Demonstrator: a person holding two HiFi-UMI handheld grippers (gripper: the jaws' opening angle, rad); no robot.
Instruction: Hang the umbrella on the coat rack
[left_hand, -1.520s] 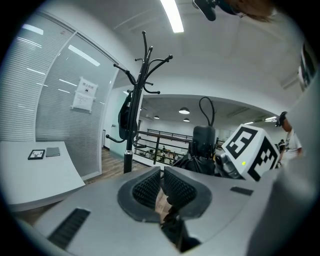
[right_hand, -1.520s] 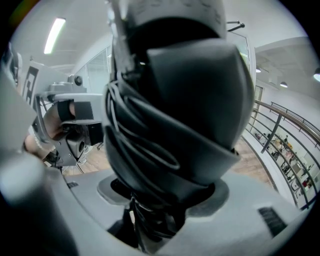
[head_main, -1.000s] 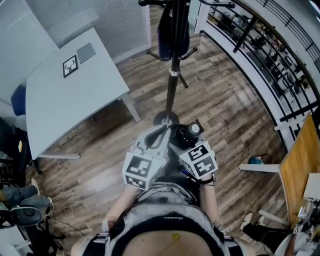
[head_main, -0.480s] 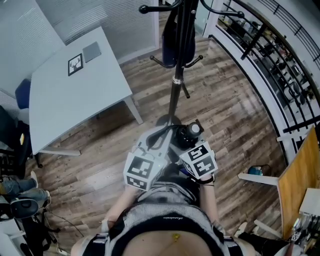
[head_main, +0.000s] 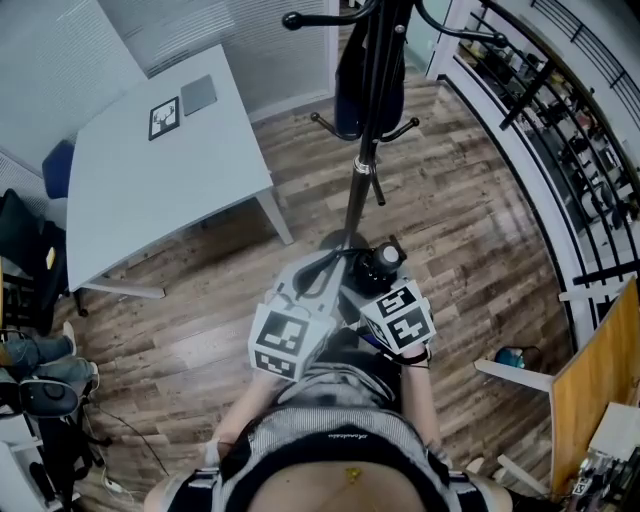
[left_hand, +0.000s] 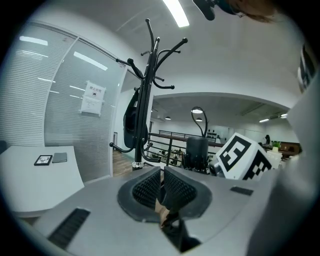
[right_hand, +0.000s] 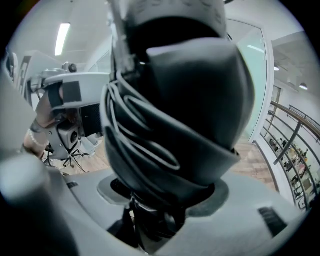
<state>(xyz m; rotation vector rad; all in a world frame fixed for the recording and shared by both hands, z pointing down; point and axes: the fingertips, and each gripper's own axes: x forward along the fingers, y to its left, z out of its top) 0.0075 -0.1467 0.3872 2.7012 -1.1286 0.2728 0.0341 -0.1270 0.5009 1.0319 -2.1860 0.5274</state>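
Not hung yet. The umbrella (right_hand: 170, 115), folded and black w/ its strap wound round, sits in the R claw (right_hand: 155, 215), which is clamped on its lower end; it fills most of the right gripper view. In the head view it shows only as a dark round end (head_main: 378, 265) just ahead of the person's chest. L claw (left_hand: 161, 172) is narrow, pads nearly together, nothing between them, held right beside the R one. The rack (head_main: 362, 150) stands ahead on the wood floor, well apart from both claws. A dark bag (head_main: 365, 80) already hangs on it, and several upper hooks (left_hand: 172, 47) look free. So the pickup seems done. What's left, I'd judge: close in on the rack, raise the umbrella to a free hook, catch its strap or handle there, let go. Which part of the umbrella would hook on I can't tell from here. Writing: a paper sign (left_hand: 92, 97) on the glass wall has print, too small to read. A square black-and-white tag (head_main: 164, 117) lies on the white tabletop (head_main: 150, 190), next to a grey pad (head_main: 199, 94). Both claws' cubes carry similar square markers, no words. A small line of print on the person's shirt (head_main: 345, 437) isn't legible. No brand visible on the umbrella.
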